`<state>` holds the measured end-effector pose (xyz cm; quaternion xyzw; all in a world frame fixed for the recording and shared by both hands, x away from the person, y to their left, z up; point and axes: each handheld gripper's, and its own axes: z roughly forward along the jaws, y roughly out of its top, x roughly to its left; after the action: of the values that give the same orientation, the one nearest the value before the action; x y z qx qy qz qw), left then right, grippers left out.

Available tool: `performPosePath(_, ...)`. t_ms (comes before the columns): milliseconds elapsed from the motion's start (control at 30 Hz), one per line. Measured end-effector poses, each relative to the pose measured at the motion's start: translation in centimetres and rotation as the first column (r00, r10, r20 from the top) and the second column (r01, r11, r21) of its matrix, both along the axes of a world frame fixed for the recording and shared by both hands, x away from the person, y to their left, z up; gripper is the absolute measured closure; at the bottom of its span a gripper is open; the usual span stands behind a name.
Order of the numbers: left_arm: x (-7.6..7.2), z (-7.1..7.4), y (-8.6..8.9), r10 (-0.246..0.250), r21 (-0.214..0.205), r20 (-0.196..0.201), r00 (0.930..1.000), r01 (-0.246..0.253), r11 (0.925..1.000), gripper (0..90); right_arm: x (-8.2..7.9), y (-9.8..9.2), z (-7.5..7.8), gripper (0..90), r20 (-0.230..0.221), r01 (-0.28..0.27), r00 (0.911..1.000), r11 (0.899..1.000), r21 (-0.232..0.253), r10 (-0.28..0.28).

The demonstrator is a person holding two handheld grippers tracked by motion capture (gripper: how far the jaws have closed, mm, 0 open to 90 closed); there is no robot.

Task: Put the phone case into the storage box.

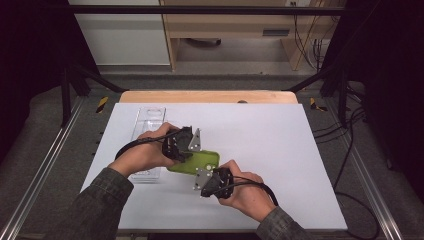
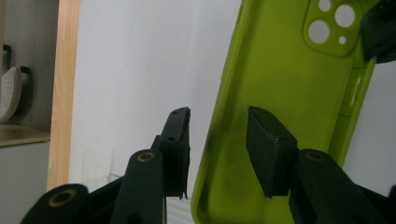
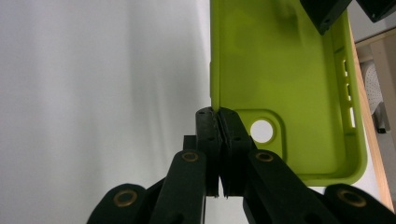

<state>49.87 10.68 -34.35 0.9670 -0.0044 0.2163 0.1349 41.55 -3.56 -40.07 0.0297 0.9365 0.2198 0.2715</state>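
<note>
Phone case (image 2: 280, 93) — lime green, soft, inside up, camera cut-outs at one end. Right gripper (image 3: 218, 116) pinches its rim by the cut-outs; left gripper (image 2: 217, 140) straddles the opposite rim, jaws apart, one pad inside — not pressing.

The high view looked from above the person's side, forward and down over the whole white rectangular surface (image 1: 280, 145), far enough back to take in the floor and wooden furniture beyond. The left gripper view rode on the left hand-held gripper (image 2: 218, 144) and looked along its 2 black jaws from very near, facing the inside of the lime-green soft plastic phone case (image 2: 280, 93). The right gripper view sat equally close on the right hand-held gripper (image 3: 218, 121), facing that case (image 3: 280, 60) from its opposite end. All 3 views shared the case (image 1: 197, 162) and the white surface around it.
</note>
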Motion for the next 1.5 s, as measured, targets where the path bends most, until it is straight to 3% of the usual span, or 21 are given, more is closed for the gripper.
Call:
performPosePath(633, 0.2, 0.3, -1.1, -0.019, 0.063, -0.013, 0.9997, 0.020, 0.9978, 66.5, -0.1, 0.4, 0.2, 87.9, 0.017, -0.018, 0.9997, 1.000, -0.015, 0.019)
performPosePath(1133, -0.1, 0.2, -1.6, -0.038, 0.084, -0.026, 0.9989, 0.040, 0.9956, 72.5, -0.3, 0.5, 0.1, 87.9, 0.020, -0.021, 0.9996, 1.000, -0.021, 0.021)
performPosePath(1500, -0.1, 0.1, -1.6, -0.050, 0.108, -0.012, 0.9987, 0.051, 0.9929, 80.8, -0.2, 0.5, 0.1, 87.9, 0.025, -0.030, 0.9992, 0.999, -0.020, 0.031)
